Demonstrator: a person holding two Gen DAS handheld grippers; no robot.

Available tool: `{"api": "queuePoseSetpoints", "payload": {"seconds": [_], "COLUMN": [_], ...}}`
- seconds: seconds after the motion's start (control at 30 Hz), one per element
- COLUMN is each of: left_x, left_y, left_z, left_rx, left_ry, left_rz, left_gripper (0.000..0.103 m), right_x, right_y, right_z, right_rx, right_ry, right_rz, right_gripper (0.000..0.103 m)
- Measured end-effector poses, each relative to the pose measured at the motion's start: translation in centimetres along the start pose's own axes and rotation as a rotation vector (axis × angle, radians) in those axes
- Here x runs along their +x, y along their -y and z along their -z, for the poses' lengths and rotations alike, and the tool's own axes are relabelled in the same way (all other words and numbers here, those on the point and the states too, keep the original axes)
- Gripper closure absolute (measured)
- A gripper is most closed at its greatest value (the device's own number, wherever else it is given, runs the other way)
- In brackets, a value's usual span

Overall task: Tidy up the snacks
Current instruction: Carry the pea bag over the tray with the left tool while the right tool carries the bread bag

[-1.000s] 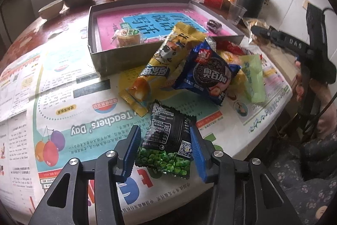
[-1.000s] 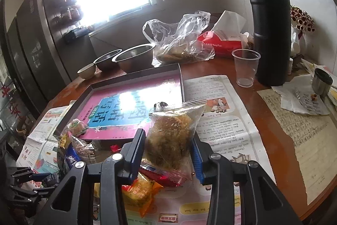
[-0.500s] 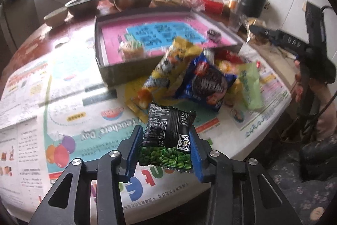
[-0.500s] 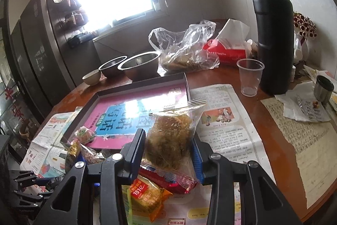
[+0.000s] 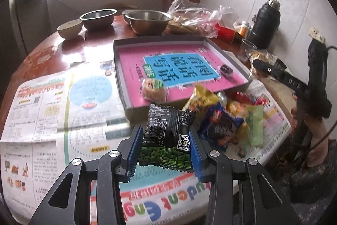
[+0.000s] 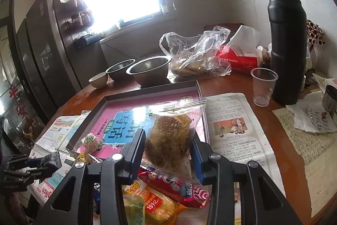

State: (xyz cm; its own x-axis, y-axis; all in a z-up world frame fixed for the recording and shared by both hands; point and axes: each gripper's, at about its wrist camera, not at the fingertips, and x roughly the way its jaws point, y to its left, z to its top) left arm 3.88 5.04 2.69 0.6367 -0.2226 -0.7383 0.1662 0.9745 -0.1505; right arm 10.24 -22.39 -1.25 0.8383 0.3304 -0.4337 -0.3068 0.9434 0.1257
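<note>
Round wooden table (image 6: 280,153), mostly covered in newspaper (image 5: 52,119). On it I see a shallow grey box (image 5: 124,85) lined with a pink and blue sheet; two small wrapped sweets lie inside, a pale one (image 5: 152,90) at the near edge and a dark one (image 5: 226,70) by the right wall. Behind the box stand two steel bowls (image 5: 147,21), a small ceramic bowl (image 5: 69,27), a clear plastic bag (image 6: 195,56) with food in it, a red tissue box (image 6: 242,58), a black flask (image 6: 287,39) and a clear plastic cup (image 6: 263,85).

A heap of loose snack packets (image 5: 223,121) lies on the newspaper against the box's near right corner, between my two tools and the box.

My left gripper (image 5: 166,147) is clamped on a black pea packet (image 5: 168,132), clear of the table, just in front of the box's near wall. The packet's long axis runs away from me, green end toward the tool, black printed end pointing at the box.

My right gripper (image 6: 168,149) is clamped on a clear-wrapped brown cake (image 6: 170,140), held above the heap at the box's near edge. It stands roughly upright, crimped seal on top, leaning slightly right.
</note>
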Motion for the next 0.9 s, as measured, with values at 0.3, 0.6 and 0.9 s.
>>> {"api": "queuePoseSetpoints", "payload": {"seconds": [0.3,0.6,0.9], "left_x": [1.6,3.3,5.9], "left_y": [0.7,1.3,1.7], "left_z": [-3.5,-6.5,-8.6], "left_rx": [-0.016,-0.027,-0.063], "left_ry": [0.042,0.072,0.068], "left_rz": [0.021,0.031,0.051], "left_gripper": [0.059,0.059,0.059], "right_x": [0.7,1.4,2.3], "right_y": [0.2,0.6,0.7], "right_z": [-0.8,-1.4,-2.4], "right_rx": [0.007,0.020,0.022], "right_ry": [0.012,0.021,0.028], "right_rz": [-0.003,-0.004,-0.014], "right_gripper": [0.062,0.062,0.062]}}
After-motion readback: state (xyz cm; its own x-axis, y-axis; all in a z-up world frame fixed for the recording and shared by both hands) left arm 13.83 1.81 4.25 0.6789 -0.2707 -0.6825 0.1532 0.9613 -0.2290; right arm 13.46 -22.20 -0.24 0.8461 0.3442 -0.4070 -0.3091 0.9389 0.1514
